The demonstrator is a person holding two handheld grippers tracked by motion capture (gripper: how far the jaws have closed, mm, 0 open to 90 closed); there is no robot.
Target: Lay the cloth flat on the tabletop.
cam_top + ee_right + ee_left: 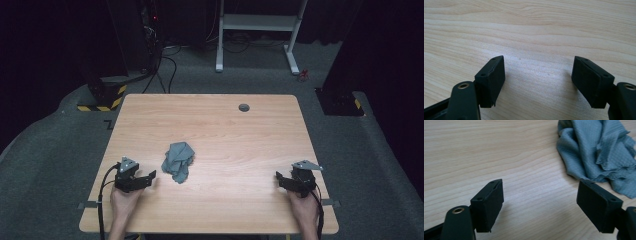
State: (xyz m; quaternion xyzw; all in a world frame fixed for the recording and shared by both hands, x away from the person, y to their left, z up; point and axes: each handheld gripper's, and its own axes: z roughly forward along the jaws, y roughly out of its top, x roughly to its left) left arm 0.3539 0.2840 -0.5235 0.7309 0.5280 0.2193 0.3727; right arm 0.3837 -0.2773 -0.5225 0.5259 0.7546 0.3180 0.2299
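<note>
Crumpled grey cloth (178, 161) lies on the table (240, 135) left of centre, just right of the left gripper (150, 176), jaws wide apart and empty near the near-left edge; right gripper (280, 177), also wide open and empty, rests near-right, well apart from the cloth.

Beyond the left gripper's (540, 202) matt black plastic jaws, to their right, lies a grey-blue cloth (599, 152) of fine ribbed weave, soft and creased, on the table (499, 150) of smooth, pale wood-grain finish with faint sheen.
</note>
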